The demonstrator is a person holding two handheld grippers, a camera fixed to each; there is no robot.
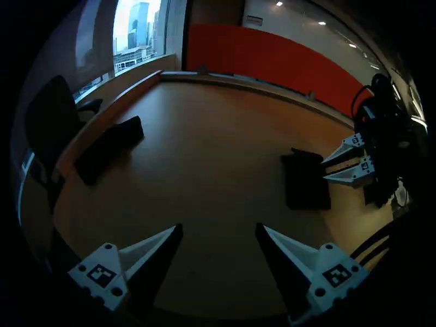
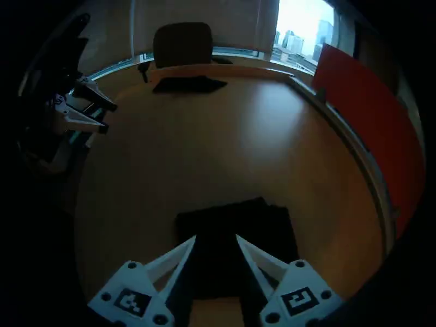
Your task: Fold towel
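Dark folded towel (image 2: 234, 218), laid near on the wooden table (image 2: 218, 136), is overhung by the right gripper (image 2: 216, 238), parted and empty (seemingly readied for pinching); the left gripper (image 1: 218, 225) is held spread wide, well apart.

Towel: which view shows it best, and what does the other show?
Right gripper view: the towel lies close, just ahead of the right gripper. Left gripper view shows the towel small and dark, farther off.

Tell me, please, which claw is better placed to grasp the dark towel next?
The right claw. It is open and points straight at the dark towel, which lies just in front of it. The left claw, also open, faces bare table, with the towel off to one side.
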